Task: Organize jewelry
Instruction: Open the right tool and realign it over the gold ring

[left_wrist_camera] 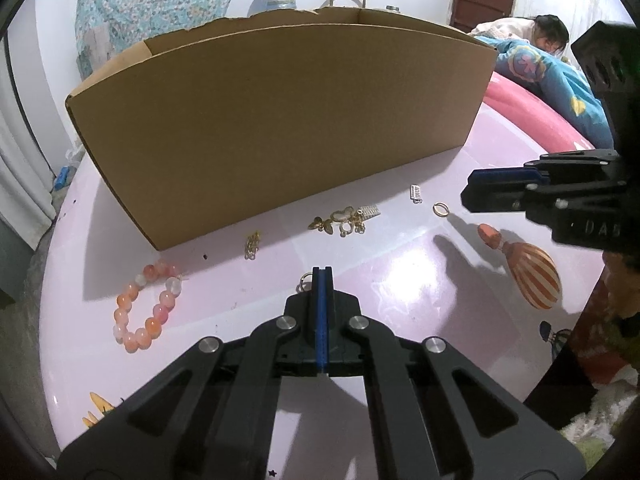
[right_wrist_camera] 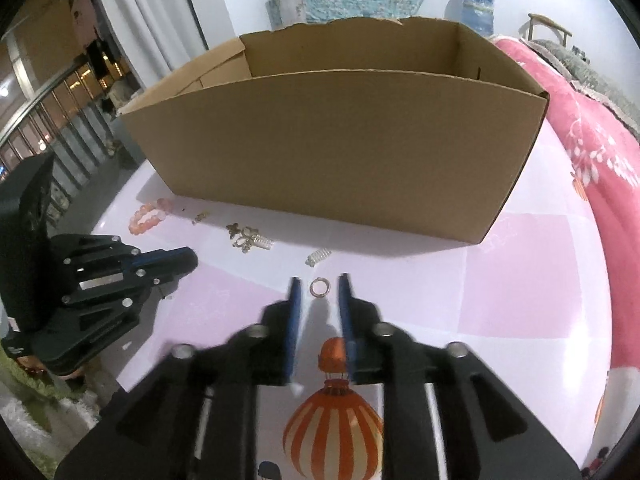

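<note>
Your left gripper [left_wrist_camera: 322,276] had its blue-padded jaws closed flat together, tips down on the glossy pink table [left_wrist_camera: 224,280]. A small gold ring [left_wrist_camera: 306,280] lay touching the left side of those tips; whether it was pinched cannot be told. Your right gripper [right_wrist_camera: 320,286] had its jaws parted, with a second gold ring [right_wrist_camera: 319,287] lying loose on the table between the tips, the pads clear of it.

Ahead of both jaws stood an open corrugated cardboard box [left_wrist_camera: 280,132], plain brown, its back rim torn ragged. Between the left jaws and the box lay a short gold chain [left_wrist_camera: 252,245] and a tangle of gold butterfly-shaped charms [left_wrist_camera: 340,220]. A bracelet [left_wrist_camera: 146,307] of round, glassy orange and pink beads lay left of the left jaws.

Only the left wrist view showed a small silver clasp [left_wrist_camera: 416,193] beside the right jaws' ring. Only the right wrist view showed the box's bare inner walls and a white coiled piece [right_wrist_camera: 319,257] just beyond the right jaws.
</note>
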{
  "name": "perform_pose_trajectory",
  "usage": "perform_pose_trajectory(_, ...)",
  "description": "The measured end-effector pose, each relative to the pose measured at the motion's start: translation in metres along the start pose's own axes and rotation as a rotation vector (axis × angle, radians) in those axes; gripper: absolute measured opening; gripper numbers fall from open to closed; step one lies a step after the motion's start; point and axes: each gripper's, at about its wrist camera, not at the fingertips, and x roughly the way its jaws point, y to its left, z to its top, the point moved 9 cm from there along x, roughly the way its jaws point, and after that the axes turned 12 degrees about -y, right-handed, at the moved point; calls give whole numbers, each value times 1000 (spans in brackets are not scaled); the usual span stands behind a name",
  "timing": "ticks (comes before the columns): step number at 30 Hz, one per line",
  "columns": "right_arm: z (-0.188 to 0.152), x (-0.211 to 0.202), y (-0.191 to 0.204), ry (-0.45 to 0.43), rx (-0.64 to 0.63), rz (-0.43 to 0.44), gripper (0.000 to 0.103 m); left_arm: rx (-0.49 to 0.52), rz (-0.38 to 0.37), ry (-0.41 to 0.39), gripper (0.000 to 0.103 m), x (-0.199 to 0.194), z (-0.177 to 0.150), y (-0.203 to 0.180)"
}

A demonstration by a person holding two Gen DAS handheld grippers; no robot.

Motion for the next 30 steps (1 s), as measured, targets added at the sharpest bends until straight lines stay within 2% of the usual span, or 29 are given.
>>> perform_pose_trajectory(4,-2,-1,4,6,14,9,25,-24,-27,18,4,-5,-3,0)
perform_pose_trajectory(6,-5,-3,2,10,29,7,26,-20,-21,7,13,-9,-2,0)
perform_pose_trajectory(7,-6,-3,1,13,36,7,26,-19,-21,3,14,-10,-2,0)
perform_pose_trajectory(14,-10,-2,3,20,69,20,27,-4,13,8,15,-3,0,8)
perform_pose_trajectory(26,-8,-3,2,4,82,25,27,-15,-71,35,15,1,1,7)
perform_pose_trajectory(30,-9,-2,3,6,79,28,27,-7,-78,43,15,0,-3,5)
